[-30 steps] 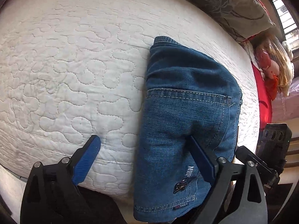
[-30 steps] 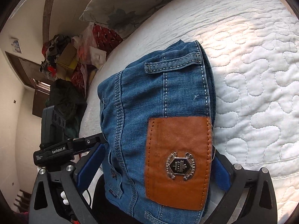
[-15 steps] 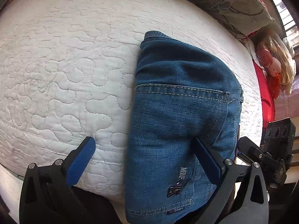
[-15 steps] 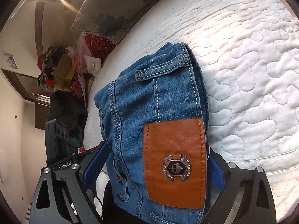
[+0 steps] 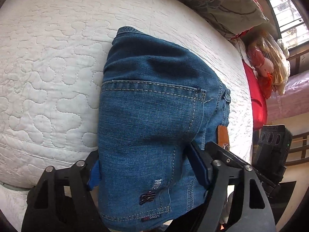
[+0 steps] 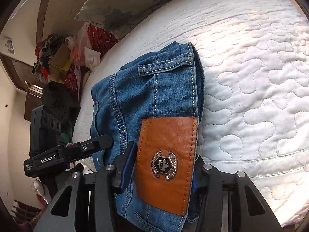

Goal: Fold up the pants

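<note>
On the white quilted bed (image 5: 48,73), near its front edge, lie the pants (image 5: 150,116), blue jeans already folded into a thick bundle. The left gripper (image 5: 146,170) is closed on the pocket end, and the right gripper (image 6: 162,166) is closed on the waistband at the leather patch (image 6: 166,158). Denim looks heavy and rather stiff, so I think the layers should be held together at the thick seams, otherwise the bundle may open.

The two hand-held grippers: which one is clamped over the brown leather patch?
The right hand-held gripper: its blue pads squeeze the jeans at the leather patch. The left hand-held gripper pinches the back-pocket side.
</note>
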`<state>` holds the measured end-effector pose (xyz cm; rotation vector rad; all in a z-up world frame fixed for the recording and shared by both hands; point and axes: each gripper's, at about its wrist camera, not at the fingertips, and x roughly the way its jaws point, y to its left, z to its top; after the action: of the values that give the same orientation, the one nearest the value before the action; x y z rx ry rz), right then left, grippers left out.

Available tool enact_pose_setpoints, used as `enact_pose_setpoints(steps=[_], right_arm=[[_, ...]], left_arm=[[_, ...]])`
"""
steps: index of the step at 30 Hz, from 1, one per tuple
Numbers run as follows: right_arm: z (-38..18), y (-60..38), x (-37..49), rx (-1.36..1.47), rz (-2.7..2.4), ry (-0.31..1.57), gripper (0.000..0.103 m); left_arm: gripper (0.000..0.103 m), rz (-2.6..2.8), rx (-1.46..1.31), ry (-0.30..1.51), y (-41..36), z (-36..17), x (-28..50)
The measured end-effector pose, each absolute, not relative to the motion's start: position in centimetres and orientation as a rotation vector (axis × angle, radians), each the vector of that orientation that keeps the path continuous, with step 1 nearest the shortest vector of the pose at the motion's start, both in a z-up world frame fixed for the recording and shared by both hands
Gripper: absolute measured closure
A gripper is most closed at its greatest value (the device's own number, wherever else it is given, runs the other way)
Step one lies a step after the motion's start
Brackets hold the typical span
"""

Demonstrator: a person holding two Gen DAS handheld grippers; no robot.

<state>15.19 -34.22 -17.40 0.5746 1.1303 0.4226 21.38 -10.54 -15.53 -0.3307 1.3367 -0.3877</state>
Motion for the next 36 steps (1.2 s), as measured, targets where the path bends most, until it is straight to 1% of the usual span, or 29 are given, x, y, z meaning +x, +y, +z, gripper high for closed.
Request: enact_pose_setpoints(steps=[1, 2, 3, 4, 8, 11, 16, 23, 27, 28, 30, 33, 34, 35, 36], right_arm=[[-16.8, -33.7, 14.8, 0.53, 0.414, 1.115, 0.061], [-16.2, -33.3, 14.3, 0.495, 0.407, 1.102, 0.062], [-15.8, -33.0, 13.9, 0.466, 0.404, 1.095, 0.065], [-15.4, -32.6, 13.4, 0.44, 0.404, 1.094, 0.065], [-13.6, -30.2, 11.3, 0.324, 0.417, 1.072, 0.067], [-13.3, -28.6, 10.5, 0.273, 0.424, 1.093, 0.067], [-12.1, -25.8, 12.4, 0.229, 0.435, 1.096, 0.067], [-8.5, -20.1, 19.2, 0.177, 0.485, 1.008, 0.067], [-7.4, -17.1, 23.8, 0.19, 0.484, 0.949, 0.066], [-7.7, -16.7, 24.9, 0.203, 0.482, 0.939, 0.064], [-9.0, -16.0, 27.0, 0.224, 0.474, 0.955, 0.063], [-13.0, -15.6, 29.7, 0.253, 0.416, 1.077, 0.06], [-14.3, -15.7, 30.2, 0.268, 0.404, 1.115, 0.058], [-15.1, -16.0, 30.3, 0.296, 0.404, 1.125, 0.058], [-15.4, -16.6, 30.2, 0.34, 0.419, 1.108, 0.056]], left_arm=[[0.055, -0.388, -0.322, 1.324, -10.1, -15.2, 21.0], [0.061, -0.391, -0.319, 1.314, -9.7, -14.9, 20.7], [0.066, -0.396, -0.329, 1.312, -9.3, -14.7, 20.4], [0.067, -0.4, -0.343, 1.315, -8.8, -14.6, 20.0], [0.067, -0.379, -0.279, 1.282, -8.5, -13.7, 18.0], [0.067, -0.37, -0.263, 1.274, -7.4, -13.6, 16.9], [0.067, -0.331, -0.263, 1.222, -4.9, -12.3, 17.7], [0.067, -0.23, -0.262, 1.09, 0.2, -7.8, 24.3], [0.066, -0.164, -0.229, 1.04, 2.0, -6.6, 28.9], [0.065, -0.148, -0.215, 1.029, 2.4, -6.7, 29.7], [0.06, -0.105, -0.188, 1.029, 3.1, -7.9, 31.2], [0.058, -0.026, -0.147, 1.142, 3.5, -12.2, 33.7], [0.054, -0.022, -0.157, 1.172, 3.7, -13.4, 33.9], [0.054, -0.021, -0.171, 1.17, 4.0, -14.0, 34.0], [0.05, -0.024, -0.182, 1.153, 4.1, -14.1, 33.8]])
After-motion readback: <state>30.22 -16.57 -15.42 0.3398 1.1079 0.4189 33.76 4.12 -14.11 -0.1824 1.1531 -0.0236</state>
